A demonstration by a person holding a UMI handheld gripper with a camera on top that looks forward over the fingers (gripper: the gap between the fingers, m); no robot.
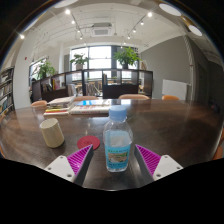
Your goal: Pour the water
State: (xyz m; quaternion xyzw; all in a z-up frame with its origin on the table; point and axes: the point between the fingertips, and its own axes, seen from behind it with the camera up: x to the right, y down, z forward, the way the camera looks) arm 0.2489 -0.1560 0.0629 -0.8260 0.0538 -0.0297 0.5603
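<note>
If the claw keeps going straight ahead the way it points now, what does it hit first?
Most likely the water bottle, which stands upright on the table between the open claw fingers, with gaps on both sides. Depth is hard to judge, but nothing looks nearer.

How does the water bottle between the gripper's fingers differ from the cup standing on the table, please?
The water bottle is clear with a blue label; the cup is opaque cream. The bottle is taller and capped; the cup is shorter and open-topped. The bottle stands between the open gripper fingers; the cup stands off to one side. Both are upright on the table.
</note>
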